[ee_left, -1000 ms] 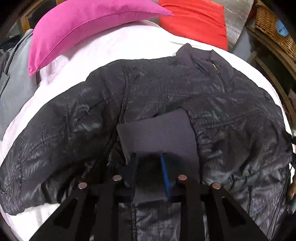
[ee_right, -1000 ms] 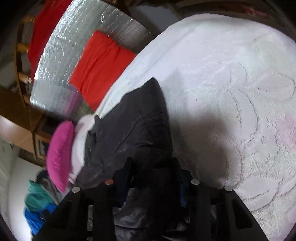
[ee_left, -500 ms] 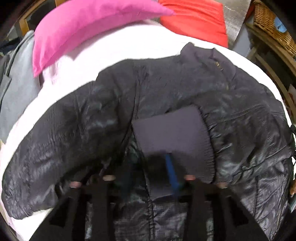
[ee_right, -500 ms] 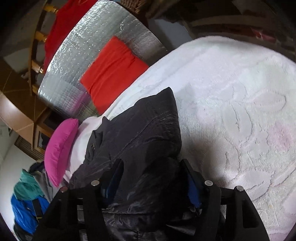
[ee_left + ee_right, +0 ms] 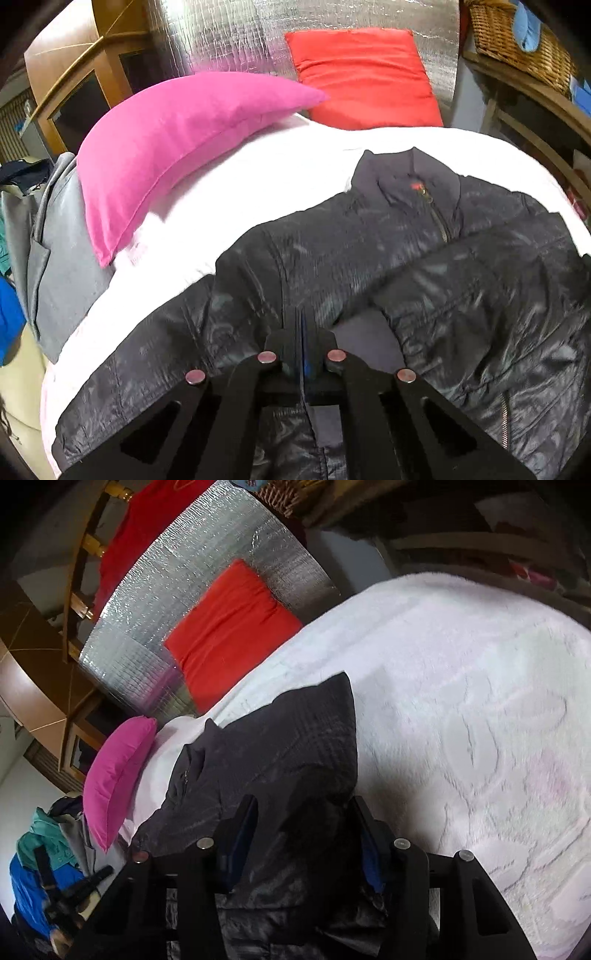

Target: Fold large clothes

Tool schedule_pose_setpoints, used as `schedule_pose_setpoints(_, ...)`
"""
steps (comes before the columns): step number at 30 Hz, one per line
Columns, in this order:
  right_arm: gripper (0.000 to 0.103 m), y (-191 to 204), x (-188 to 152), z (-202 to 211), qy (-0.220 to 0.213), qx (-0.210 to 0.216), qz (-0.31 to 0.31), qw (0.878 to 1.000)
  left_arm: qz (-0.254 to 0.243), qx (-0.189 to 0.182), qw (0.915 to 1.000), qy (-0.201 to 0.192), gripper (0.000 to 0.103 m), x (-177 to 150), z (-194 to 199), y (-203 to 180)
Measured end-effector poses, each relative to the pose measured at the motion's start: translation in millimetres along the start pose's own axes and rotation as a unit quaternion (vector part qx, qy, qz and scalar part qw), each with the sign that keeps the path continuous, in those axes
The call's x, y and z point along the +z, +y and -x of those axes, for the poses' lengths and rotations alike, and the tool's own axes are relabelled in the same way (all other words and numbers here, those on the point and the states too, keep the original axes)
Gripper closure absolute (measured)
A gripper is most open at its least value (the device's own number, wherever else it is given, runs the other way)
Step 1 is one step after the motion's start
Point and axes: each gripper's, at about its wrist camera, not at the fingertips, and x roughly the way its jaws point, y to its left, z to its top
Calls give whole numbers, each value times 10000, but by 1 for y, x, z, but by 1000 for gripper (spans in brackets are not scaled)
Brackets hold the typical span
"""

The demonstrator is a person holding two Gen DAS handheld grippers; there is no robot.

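Note:
A black quilted jacket [image 5: 424, 273] lies front up on a white bed cover [image 5: 280, 173], collar toward the pillows, its right sleeve folded across the chest with the ribbed cuff [image 5: 365, 339] near the middle. My left gripper [image 5: 302, 332] is shut just above the jacket's middle, with nothing visibly between its pads. In the right wrist view the jacket [image 5: 280, 760] shows from its right side. My right gripper [image 5: 303, 830] is open, its fingers standing either side of a raised fold of the jacket.
A pink pillow [image 5: 170, 144] and a red pillow [image 5: 362, 77] lie at the bed's head against a silver foil panel [image 5: 258, 33]. A grey garment [image 5: 62, 258] lies at the left edge. A wicker basket [image 5: 517, 40] stands on a shelf at right.
My left gripper let go of the sleeve cuff, closed empty and drew back, tilting up. My right gripper stays open over the jacket's side and has shifted a little.

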Motion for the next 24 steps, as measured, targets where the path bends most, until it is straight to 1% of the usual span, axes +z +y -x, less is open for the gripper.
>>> schedule_pose_setpoints(1, 41, 1, 1, -2, 17, -117, 8, 9999, 5, -201, 9997, 146, 102, 0, -3, 1)
schedule_pose_setpoints(2, 41, 0, 1, -6, 80, -180, 3, 9998, 19, -274, 9994, 233, 102, 0, -6, 1)
schedule_pose_setpoints(4, 41, -4, -2, -13, 210, -216, -53, 9995, 23, -265, 9989, 399, 101, -11, -14, -3)
schedule_pose_setpoints(6, 41, -10, -8, -17, 275, -219, -102, 9993, 19, -312, 9969, 721, 91, -28, -24, -5)
schedule_pose_setpoints(7, 41, -13, -11, -15, 212, -168, -92, 9996, 67, -370, 9953, 889, 79, -37, -27, -5)
schedule_pose_setpoints(8, 41, -13, -13, -12, 104, -116, -51, 9999, 159, -452, 9938, 1006, 60, -46, -30, -4)
schedule_pose_setpoints(9, 41, -13, -14, -11, 48, -95, -26, 9999, 259, -489, 9928, 1062, 50, -51, -31, -3)
schedule_pose_setpoints(10, 44, -13, -15, -8, -28, -70, 18, 10000, 422, -519, 9920, 1067, 41, -58, -31, 0)
schedule_pose_setpoints(12, 50, -13, -17, -5, -134, -86, 89, 9998, 730, -765, 9891, 1025, 40, -65, -33, 5)
schedule_pose_setpoints(14, 50, -13, -19, -4, -209, -116, 102, 9997, 913, -999, 9855, 1022, 44, -67, -35, 6)
schedule_pose_setpoints(15, 50, -15, -20, -3, -222, -91, 65, 9997, 968, -1064, 9846, 992, 51, -66, -36, 5)
schedule_pose_setpoints(16, 50, -17, -19, -3, -220, -76, 32, 9997, 1002, -1139, 9836, 976, 67, -64, -37, 4)
schedule_pose_setpoints(17, 50, -19, -19, -3, -205, -59, -13, 9998, 1010, -1108, 9841, 957, 81, -62, -39, 2)
schedule_pose_setpoints(18, 50, -22, -19, -5, -166, -57, -81, 9998, 1005, -1091, 9845, 934, 88, -60, -40, 2)
schedule_pose_setpoints(20, 50, -25, -19, -6, -104, -24, -173, 9998, 1015, -1110, 9849, 861, 94, -56, -42, 0)
schedule_pose_setpoints(24, 50, -28, -19, -5, -122, 57, -249, 9996, 779, -793, 9926, 484, 96, -44, -26, -6)
